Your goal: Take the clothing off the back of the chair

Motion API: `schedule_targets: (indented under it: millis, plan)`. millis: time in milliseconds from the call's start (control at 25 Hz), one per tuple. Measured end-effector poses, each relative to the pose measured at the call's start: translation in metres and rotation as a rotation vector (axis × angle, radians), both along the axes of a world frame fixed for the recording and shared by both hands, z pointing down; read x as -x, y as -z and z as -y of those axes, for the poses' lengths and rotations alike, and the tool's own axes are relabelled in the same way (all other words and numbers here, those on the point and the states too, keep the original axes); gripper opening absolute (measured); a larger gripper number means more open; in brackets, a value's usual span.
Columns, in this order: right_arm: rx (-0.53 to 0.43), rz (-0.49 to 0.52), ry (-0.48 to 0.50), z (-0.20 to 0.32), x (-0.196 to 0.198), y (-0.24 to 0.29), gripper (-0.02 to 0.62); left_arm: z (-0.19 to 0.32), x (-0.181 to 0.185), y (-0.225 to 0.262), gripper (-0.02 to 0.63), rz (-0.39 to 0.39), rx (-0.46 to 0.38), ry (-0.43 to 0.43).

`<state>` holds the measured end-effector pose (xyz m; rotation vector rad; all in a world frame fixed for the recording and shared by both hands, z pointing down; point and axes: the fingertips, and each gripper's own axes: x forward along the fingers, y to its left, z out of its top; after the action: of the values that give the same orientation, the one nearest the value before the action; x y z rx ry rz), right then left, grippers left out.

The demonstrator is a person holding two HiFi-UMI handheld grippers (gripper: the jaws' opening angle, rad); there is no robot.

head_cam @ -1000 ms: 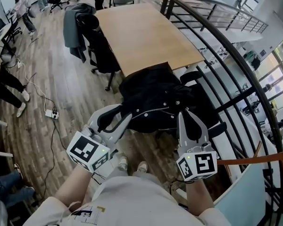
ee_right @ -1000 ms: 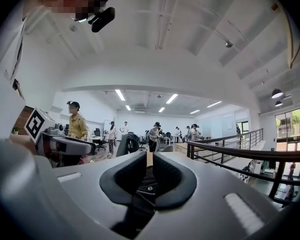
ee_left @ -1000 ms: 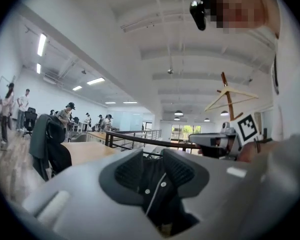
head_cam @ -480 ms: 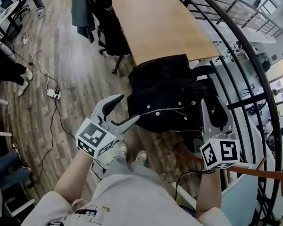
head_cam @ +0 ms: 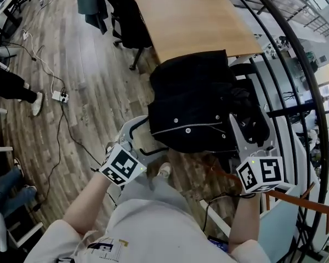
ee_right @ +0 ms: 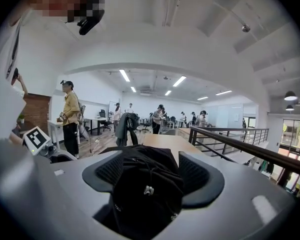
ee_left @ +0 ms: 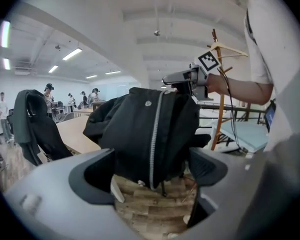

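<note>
In the head view, the black jacket (head_cam: 194,100) drapes over the chair (head_cam: 244,70) at centre frame. The table (head_cam: 192,15) lies just above it and the railing (head_cam: 288,59) runs down the right. My left gripper (head_cam: 144,137) sits by the lower-left hem and my right gripper (head_cam: 251,135) at the jacket's right edge.

In the left gripper view, my jaws have just been opening and stand wide apart. The zipped front (ee_left: 152,134) hangs framed between them, untouched.

In the right gripper view, those jaws have also just been opening. Dark fabric (ee_right: 145,189) bulges into the gap but is not pinched.

If I close on only a thin fold, I think the jacket could slip. A sleeve caught on the chair arm could drag the chair against the table or railing.
</note>
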<state>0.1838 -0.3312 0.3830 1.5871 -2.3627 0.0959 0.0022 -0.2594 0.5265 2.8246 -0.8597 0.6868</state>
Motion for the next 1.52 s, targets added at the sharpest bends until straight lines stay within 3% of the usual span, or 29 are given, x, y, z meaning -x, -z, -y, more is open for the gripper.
schedule_targets:
  millis: [240, 440, 600, 840, 1000, 1200, 1360, 1520]
  plan:
    - [0.071, -0.021, 0.038, 0.019, 0.001, -0.027, 0.462, 0.019, -0.007, -0.028, 0.505, 0.061, -0.075, 0.014]
    - [0.157, 0.058, 0.083, 0.033, -0.004, -0.051, 0.530, 0.037, -0.010, -0.039, 0.515, 0.034, -0.073, 0.040]
    - [0.227, 0.066, 0.126, 0.052, -0.006, -0.074, 0.600, 0.054, -0.008, -0.044, 0.514, 0.028, -0.076, 0.032]
    - [0.383, 0.220, 0.268, 0.075, 0.006, -0.102, 0.600, 0.078, -0.009, -0.047, 0.509, 0.020, -0.096, 0.033]
    - [0.453, 0.256, 0.308, 0.091, 0.017, -0.119, 0.601, 0.103, -0.001, -0.049, 0.394, 0.019, -0.108, 0.068]
    - [0.556, 0.338, 0.349, 0.101, 0.022, -0.136, 0.596, 0.123, -0.006, -0.049, 0.313, 0.013, -0.121, 0.077]
    - [0.636, 0.377, 0.407, 0.094, 0.028, -0.141, 0.557, 0.124, -0.011, -0.051, 0.270, -0.003, -0.113, 0.087]
    - [0.654, 0.430, 0.454, 0.088, 0.031, -0.144, 0.481, 0.126, -0.012, -0.050, 0.218, 0.006, -0.127, 0.084]
